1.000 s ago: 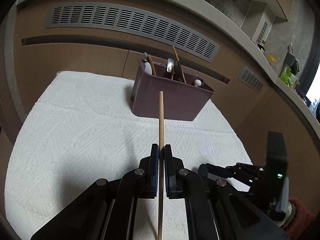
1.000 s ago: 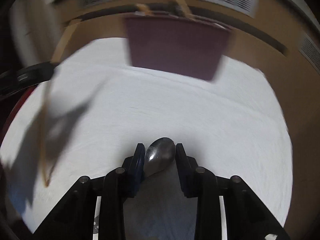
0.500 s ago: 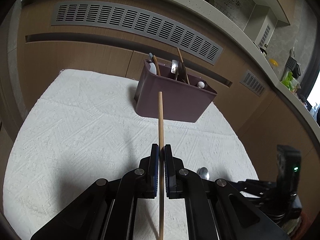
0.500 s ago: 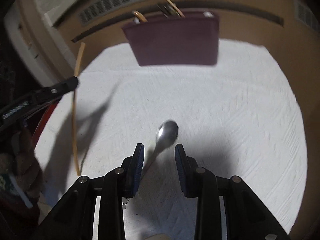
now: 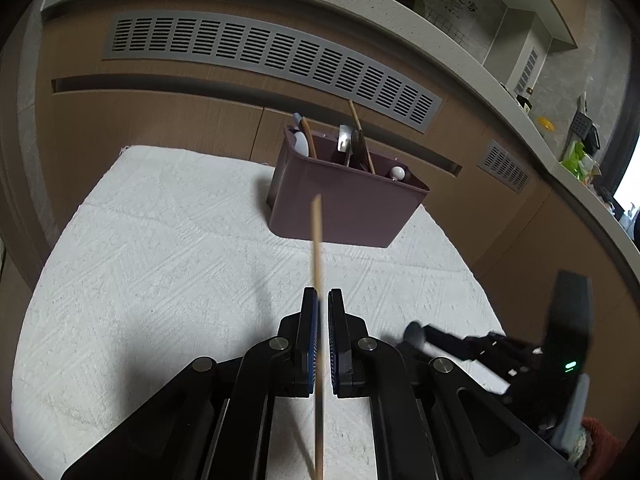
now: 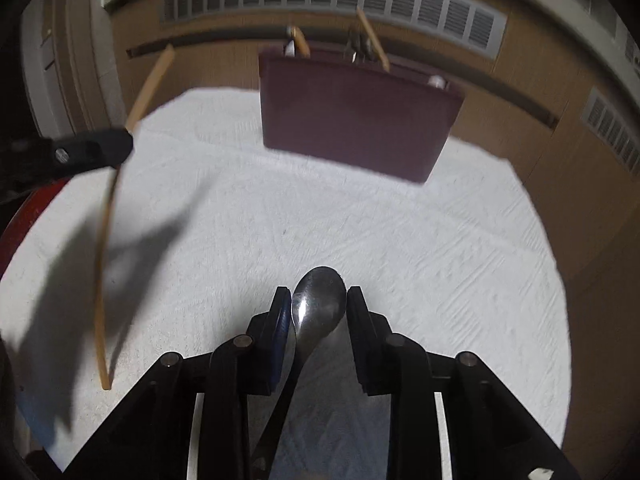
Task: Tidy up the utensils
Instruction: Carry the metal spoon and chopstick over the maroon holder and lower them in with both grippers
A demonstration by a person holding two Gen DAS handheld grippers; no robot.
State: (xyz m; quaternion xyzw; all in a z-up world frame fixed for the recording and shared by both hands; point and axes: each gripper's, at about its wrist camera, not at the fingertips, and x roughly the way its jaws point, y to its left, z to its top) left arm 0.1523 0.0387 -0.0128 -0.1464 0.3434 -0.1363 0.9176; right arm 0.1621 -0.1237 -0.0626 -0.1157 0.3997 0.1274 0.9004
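Observation:
My left gripper point(image 5: 323, 300) is shut on a wooden chopstick point(image 5: 317, 248) that points toward a maroon utensil caddy point(image 5: 352, 208) at the back of the white cloth point(image 5: 160, 264). The caddy holds several utensils. My right gripper point(image 6: 319, 300) is open, with a metal spoon point(image 6: 318, 300) lying on the cloth between its fingers, bowl forward. In the right wrist view the left gripper point(image 6: 120, 146) holds the chopstick point(image 6: 106, 240) at left, and the caddy point(image 6: 352, 116) stands ahead.
A wooden cabinet wall with grey vents point(image 5: 272, 56) runs behind the caddy. A counter edge point(image 5: 560, 152) curves along the right. The cloth ends close behind the caddy.
My right gripper has moved forward so the spoon bowl sits between its open fingers again. My left gripper holds the chopstick nearly as before, with a slight shift of view.

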